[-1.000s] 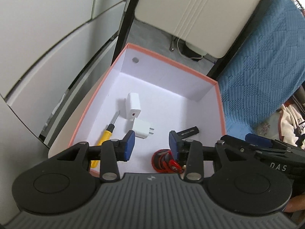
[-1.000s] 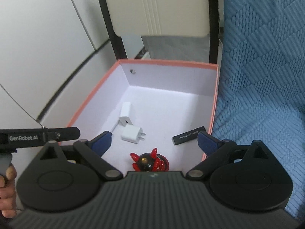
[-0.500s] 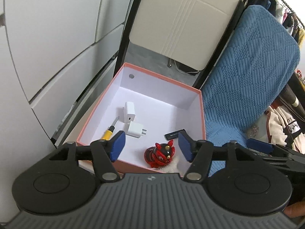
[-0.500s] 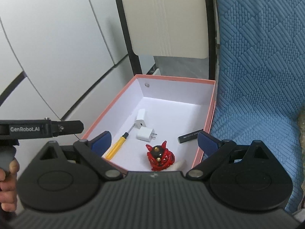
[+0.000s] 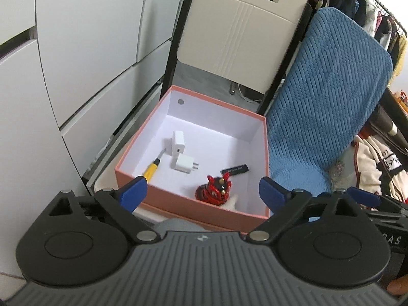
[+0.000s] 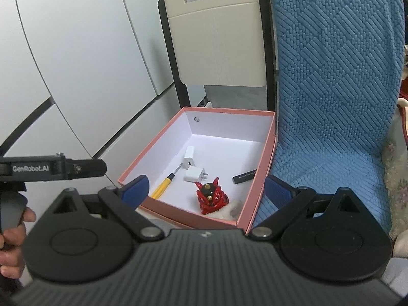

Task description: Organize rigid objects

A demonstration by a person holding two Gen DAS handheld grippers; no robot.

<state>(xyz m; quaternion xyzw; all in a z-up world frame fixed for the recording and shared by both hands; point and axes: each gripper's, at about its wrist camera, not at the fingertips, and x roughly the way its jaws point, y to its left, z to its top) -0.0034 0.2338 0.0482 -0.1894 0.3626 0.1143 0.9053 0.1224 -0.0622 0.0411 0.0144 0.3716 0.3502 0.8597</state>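
**Both grippers empty above the filled box**

The left gripper (image 5: 202, 190) and right gripper (image 6: 206, 187) hang spread wide, grasping nothing, on the near side of the pink box (image 5: 193, 205). Inside it lie the red figurine (image 5: 214, 191) nearest, two white chargers (image 5: 182, 153), a black stick (image 5: 234, 170) to the right, and the yellow screwdriver (image 5: 151, 169) at the left, its long axis running near-left to far-right, closer to the left gripper.

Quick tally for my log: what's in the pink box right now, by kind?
Chargers: 2
Screwdriver: 1
Red figurine: 1
Black stick: 1
White fluffy item: 1
Total: 6
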